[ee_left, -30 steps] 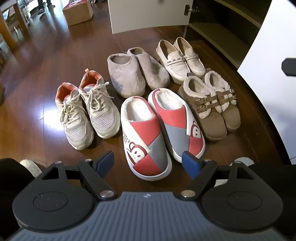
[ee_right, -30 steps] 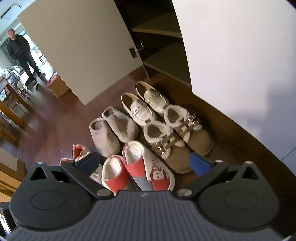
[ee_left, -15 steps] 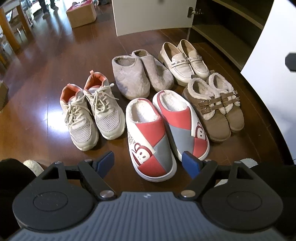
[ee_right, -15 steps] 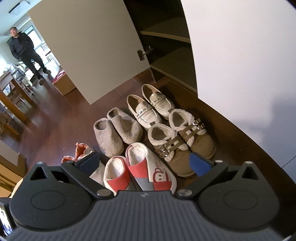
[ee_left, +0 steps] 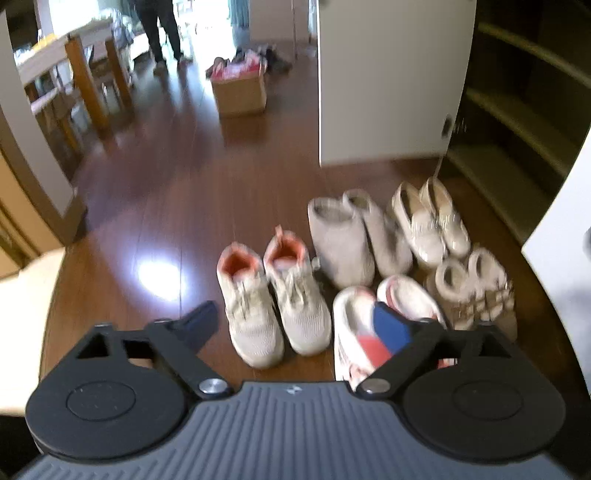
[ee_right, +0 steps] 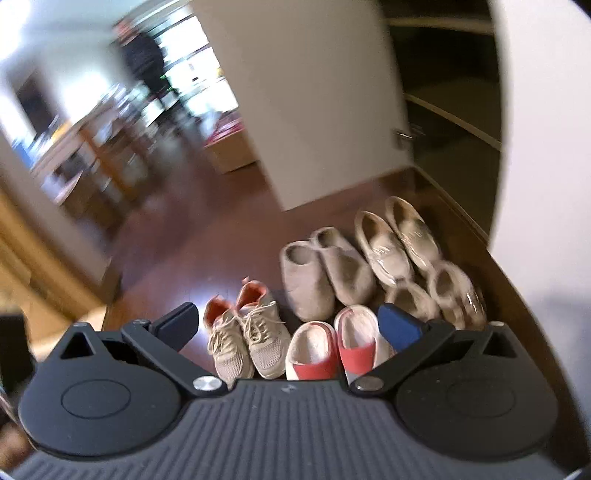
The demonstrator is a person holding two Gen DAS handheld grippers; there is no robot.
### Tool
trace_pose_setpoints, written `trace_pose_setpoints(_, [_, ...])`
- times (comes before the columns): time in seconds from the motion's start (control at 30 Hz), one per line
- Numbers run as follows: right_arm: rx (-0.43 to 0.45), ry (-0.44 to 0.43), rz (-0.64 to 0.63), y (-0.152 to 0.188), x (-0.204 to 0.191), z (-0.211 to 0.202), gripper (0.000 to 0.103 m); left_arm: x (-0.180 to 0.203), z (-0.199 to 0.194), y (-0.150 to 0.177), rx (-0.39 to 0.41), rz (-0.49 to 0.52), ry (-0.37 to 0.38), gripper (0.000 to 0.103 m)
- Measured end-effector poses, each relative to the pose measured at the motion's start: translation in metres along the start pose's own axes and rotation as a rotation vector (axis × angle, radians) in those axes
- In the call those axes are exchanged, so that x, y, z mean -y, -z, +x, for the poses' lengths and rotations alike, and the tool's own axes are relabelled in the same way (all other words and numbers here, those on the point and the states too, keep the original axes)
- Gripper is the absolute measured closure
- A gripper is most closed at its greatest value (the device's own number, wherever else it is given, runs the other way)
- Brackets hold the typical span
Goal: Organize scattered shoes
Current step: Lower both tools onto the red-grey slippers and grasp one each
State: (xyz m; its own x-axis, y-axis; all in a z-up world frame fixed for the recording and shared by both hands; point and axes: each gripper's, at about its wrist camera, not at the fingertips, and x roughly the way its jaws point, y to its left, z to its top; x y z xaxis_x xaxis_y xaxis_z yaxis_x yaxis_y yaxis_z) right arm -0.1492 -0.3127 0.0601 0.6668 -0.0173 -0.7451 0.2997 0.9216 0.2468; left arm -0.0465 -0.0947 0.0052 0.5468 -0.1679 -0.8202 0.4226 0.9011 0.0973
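Five pairs of shoes stand side by side on the dark wooden floor (ee_left: 155, 206), in front of an open cabinet with a white door (ee_left: 388, 81). At the left of the group are the beige mesh sneakers (ee_left: 273, 306) with orange collars, laced and parallel. Behind and to their right sit the grey slippers (ee_left: 354, 240), then the cream loafers (ee_left: 430, 221) nearest the cabinet shelves (ee_left: 524, 122). In the near row are the red, grey and white slippers (ee_left: 369, 325) and, to their right, the brown fleece-lined shoes (ee_left: 476, 288) with buckled straps.

Both views are smeared by motion – any print on the red slippers (partly hidden by the tool fingers) is too blurred to read, and no brand or label can be made out on any pair.

The left tool (ee_left: 297, 319) is spread wide with nothing between its blue-padded fingers, held above the floor over the sneakers. The right tool (ee_right: 290, 325) is likewise wide and empty, raised over the sneakers and red slippers.

Further back, a cardboard box (ee_left: 240, 92) rests on the floor, near a wooden table (ee_left: 85, 62), and a person's legs (ee_left: 159, 33) show beyond.
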Motion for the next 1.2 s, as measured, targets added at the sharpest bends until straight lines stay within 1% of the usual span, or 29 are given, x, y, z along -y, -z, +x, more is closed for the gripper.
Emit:
trace_pose_setpoints(0.07, [-0.07,0.042,-0.074,-0.012,-0.006,0.027,0.0,-0.002,0.014,-0.013,-0.013,0.038,-0.008,0.002])
trace_pose_setpoints(0.1, [-0.134,0.06,-0.088,-0.013,-0.006,0.05,0.0,-0.003,0.021,-0.02,-0.02,0.057,-0.012,0.002])
trace_pose_setpoints(0.2, [-0.333,0.086,-0.116,-0.015,-0.003,0.13,0.001,-0.006,0.041,-0.04,-0.04,0.113,-0.023,0.002])
trace_pose_setpoints(0.3, [-0.505,0.124,-0.156,-0.01,-0.002,0.216,0.001,-0.009,0.062,-0.06,-0.06,0.17,-0.035,0.002])
trace_pose_setpoints(0.4, [-0.6,0.131,-0.17,0.0,0.002,0.273,0.001,-0.009,0.103,-0.07,-0.103,0.222,-0.015,0.002])
trace_pose_setpoints(0.43, [-0.625,0.123,-0.165,0.005,0.005,0.296,0.001,-0.008,0.118,-0.073,-0.117,0.239,-0.009,0.002])
trace_pose_setpoints(0.47, [-0.641,0.123,-0.158,0.007,0.006,0.307,0.001,-0.008,0.132,-0.076,-0.132,0.257,-0.002,0.002])
trace_pose_setpoints(0.53, [-0.707,0.139,-0.128,0.019,0.011,0.346,0.001,-0.008,0.16,-0.082,-0.161,0.291,0.012,0.003])
trace_pose_setpoints(0.6, [-0.749,0.145,-0.133,0.025,0.013,0.36,0.001,-0.007,0.189,-0.075,-0.194,0.293,0.011,0.002])
trace_pose_setpoints(0.7, [-0.823,0.163,-0.17,0.039,0.013,0.382,0.001,-0.019,0.217,-0.08,-0.224,0.276,-0.045,0.003])
trace_pose_setpoints(0.77, [-0.858,0.183,-0.161,0.047,0.017,0.389,0.001,-0.027,0.226,-0.085,-0.218,0.265,-0.072,0.003])
trace_pose_setpoints(0.83, [-0.876,0.185,-0.143,0.053,0.02,0.394,0.0,-0.033,0.232,-0.089,-0.224,0.238,-0.086,0.003])
trace_pose_setpoints(0.9, [-0.879,0.193,-0.153,0.055,0.017,0.397,0.0,-0.035,0.231,-0.091,-0.238,0.207,-0.058,0.003])
trace_pose_setpoints(0.93, [-0.881,0.194,-0.16,0.056,0.015,0.399,0.002,-0.036,0.231,-0.091,-0.245,0.191,-0.043,0.003])
trace_pose_setpoints(1.0, [-0.899,0.19,-0.159,0.059,0.011,0.405,0.009,-0.037,0.23,-0.093,-0.26,0.159,-0.013,0.003])
trace_pose_setpoints(1.07, [-0.924,0.206,-0.172,0.064,0.008,0.41,0.024,-0.039,0.232,-0.095,-0.263,0.166,-0.006,0.003])
trace_pose_setpoints(1.1, [-0.944,0.223,-0.19,0.068,0.006,0.413,0.029,-0.038,0.232,-0.094,-0.266,0.17,-0.003,0.003])
trace_pose_setpoints(1.13, [-0.98,0.249,-0.205,0.075,0.007,0.415,0.037,-0.037,0.233,-0.094,-0.268,0.174,0.001,0.003])
trace_pose_setpoints(1.17, [-1.004,0.262,-0.202,0.08,0.009,0.416,0.036,-0.037,0.233,-0.093,-0.27,0.178,0.004,0.003])
trace_pose_setpoints(1.2, [-1.008,0.26,-0.19,0.083,0.01,0.413,0.036,-0.036,0.234,-0.092,-0.273,0.182,0.008,0.003])
